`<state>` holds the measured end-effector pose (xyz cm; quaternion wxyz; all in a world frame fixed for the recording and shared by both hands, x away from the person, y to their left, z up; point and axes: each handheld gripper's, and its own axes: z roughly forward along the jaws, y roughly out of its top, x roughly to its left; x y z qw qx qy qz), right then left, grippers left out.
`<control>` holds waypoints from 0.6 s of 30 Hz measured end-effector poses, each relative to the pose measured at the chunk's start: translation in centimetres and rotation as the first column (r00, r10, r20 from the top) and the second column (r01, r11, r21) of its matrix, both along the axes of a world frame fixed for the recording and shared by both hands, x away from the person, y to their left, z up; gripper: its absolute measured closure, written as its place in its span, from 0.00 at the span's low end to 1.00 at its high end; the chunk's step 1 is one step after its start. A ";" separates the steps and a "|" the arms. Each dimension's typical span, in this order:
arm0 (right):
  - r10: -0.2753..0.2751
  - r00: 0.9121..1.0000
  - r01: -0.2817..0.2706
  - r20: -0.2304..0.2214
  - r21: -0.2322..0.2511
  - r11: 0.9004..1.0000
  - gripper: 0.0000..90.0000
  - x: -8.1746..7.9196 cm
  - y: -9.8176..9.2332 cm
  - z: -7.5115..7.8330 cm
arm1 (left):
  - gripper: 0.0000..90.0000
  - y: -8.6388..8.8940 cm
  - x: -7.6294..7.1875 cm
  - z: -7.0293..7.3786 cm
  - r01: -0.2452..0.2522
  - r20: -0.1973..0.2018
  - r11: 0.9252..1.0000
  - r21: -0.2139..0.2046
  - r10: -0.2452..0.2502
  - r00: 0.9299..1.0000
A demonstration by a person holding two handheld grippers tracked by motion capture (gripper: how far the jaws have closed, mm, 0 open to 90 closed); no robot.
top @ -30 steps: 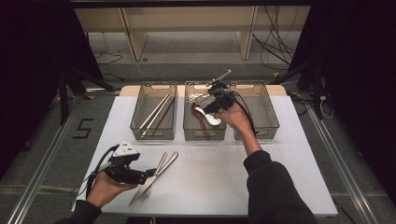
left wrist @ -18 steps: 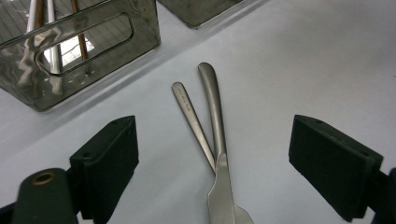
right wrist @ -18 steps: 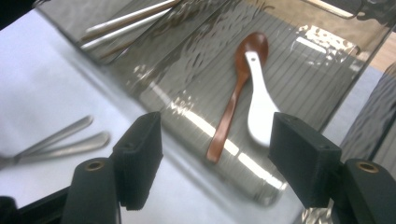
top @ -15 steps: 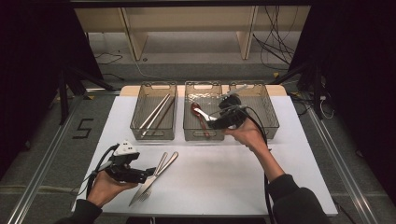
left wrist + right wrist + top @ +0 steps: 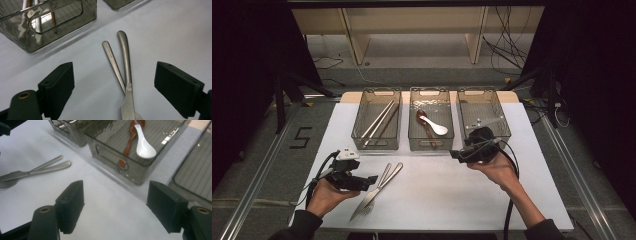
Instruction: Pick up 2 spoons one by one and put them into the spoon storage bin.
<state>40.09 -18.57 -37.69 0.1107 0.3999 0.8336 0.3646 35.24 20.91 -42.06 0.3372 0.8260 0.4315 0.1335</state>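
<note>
The left gripper (image 5: 373,179) had its fingers (image 5: 58,83) spread wide with nothing between the pads; they framed the crossed handles of the knife (image 5: 126,75) and fork (image 5: 113,65), which lay flat on the counter (image 5: 452,195) just ahead of them. The left hand (image 5: 326,196) held the gripper low and about level, forearm coming in from the near edge of the counter, well to the left of the middle bin (image 5: 431,145).

The right gripper (image 5: 454,154) had just been opening its fingers (image 5: 71,203); they stood spread, with only bare counter between them. It hung just in front of the middle bin, pointing left toward the cutlery, the right hand (image 5: 497,169) cupped beneath it.

In that bin lay a white spoon (image 5: 143,143) across a brown one (image 5: 128,143). The left bin (image 5: 377,120) beside it held chopsticks (image 5: 379,119).
</note>
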 end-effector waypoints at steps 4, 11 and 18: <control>-0.004 1.000 0.004 -0.009 0.002 1.000 0.33 -1.0 -0.5 -0.8 | 0.18 -0.2 0.3 -0.1 0.007 -0.005 1.000 0.017 -0.007 1.000; -0.005 1.000 0.005 -0.014 0.024 1.000 0.31 -2.8 -0.7 -1.2 | 0.18 -0.3 0.8 -0.2 -0.009 -0.007 1.000 0.025 0.009 1.000; -0.007 1.000 0.008 -0.008 0.036 0.999 0.30 -4.4 -1.1 -1.8 | 0.26 -0.6 1.7 -0.4 -0.011 -0.021 0.999 0.049 0.012 1.000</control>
